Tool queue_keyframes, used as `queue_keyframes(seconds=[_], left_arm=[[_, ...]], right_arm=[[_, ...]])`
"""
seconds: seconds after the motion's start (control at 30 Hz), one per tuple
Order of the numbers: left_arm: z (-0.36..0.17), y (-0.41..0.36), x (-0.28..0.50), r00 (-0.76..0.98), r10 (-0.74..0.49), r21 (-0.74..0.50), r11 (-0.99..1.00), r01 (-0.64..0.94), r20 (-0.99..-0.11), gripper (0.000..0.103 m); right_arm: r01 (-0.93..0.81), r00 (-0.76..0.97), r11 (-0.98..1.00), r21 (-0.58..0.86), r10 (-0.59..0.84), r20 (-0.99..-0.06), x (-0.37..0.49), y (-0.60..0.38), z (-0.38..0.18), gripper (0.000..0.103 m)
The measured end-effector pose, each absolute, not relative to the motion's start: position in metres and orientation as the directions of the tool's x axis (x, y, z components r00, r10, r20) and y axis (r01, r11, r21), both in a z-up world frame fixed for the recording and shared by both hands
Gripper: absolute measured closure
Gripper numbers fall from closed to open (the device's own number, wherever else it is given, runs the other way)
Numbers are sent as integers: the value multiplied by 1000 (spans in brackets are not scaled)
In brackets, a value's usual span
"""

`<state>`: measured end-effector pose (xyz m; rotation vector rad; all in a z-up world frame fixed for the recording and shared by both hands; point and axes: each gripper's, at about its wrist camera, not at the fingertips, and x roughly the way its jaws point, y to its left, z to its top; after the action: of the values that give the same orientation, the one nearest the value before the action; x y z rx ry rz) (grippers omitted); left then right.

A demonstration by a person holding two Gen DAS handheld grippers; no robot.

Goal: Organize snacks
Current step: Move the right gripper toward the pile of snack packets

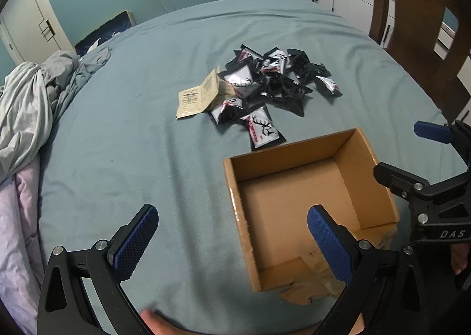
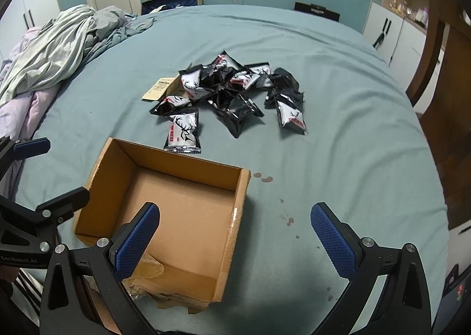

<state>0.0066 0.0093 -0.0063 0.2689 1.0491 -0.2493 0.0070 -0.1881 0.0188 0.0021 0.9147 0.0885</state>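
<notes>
The cardboard box (image 1: 309, 208) sits on the bed (image 1: 147, 143) just in front of me. Beyond it lies the pile of snack packets (image 1: 270, 85), the nearest packet (image 2: 183, 132) almost touching its far wall. A paper sachet (image 1: 198, 96) lies at the pile's left edge.

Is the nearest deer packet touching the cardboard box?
Cannot tell. In the right wrist view the packet ends right at the box's far rim with no clear gap; the left wrist view shows its corner meeting that rim too.
</notes>
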Motion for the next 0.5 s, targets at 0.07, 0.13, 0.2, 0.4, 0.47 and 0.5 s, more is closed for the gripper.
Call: queue_keyframes(seconds=[0.07, 0.13, 0.2, 0.4, 0.47, 0.5], left_arm=[[-5, 12, 9, 481, -72, 98, 942, 320, -874, 0], [-5, 14, 10, 487, -68, 100, 945, 311, -871, 0], [-4, 14, 9, 493, -59, 113, 943, 312, -868, 0], [-3, 16, 9, 497, -69, 105, 943, 314, -865, 0], [-2, 17, 11, 494, -72, 100, 944, 313, -866, 0], [-2, 17, 12, 493, -75, 96, 945, 312, -867, 0]], right_arm=[[-70, 600, 996, 57, 88, -795, 8, -191, 19, 0], [-63, 597, 996, 64, 89, -798, 8, -193, 20, 0], [-64, 591, 996, 69, 94, -801, 7, -195, 21, 0], [-71, 587, 995, 76, 104, -803, 23, -206, 23, 0], [-63, 568, 994, 90, 110, -816, 35, -213, 20, 0], [-55, 555, 994, 95, 110, -825, 43, -217, 18, 0]])
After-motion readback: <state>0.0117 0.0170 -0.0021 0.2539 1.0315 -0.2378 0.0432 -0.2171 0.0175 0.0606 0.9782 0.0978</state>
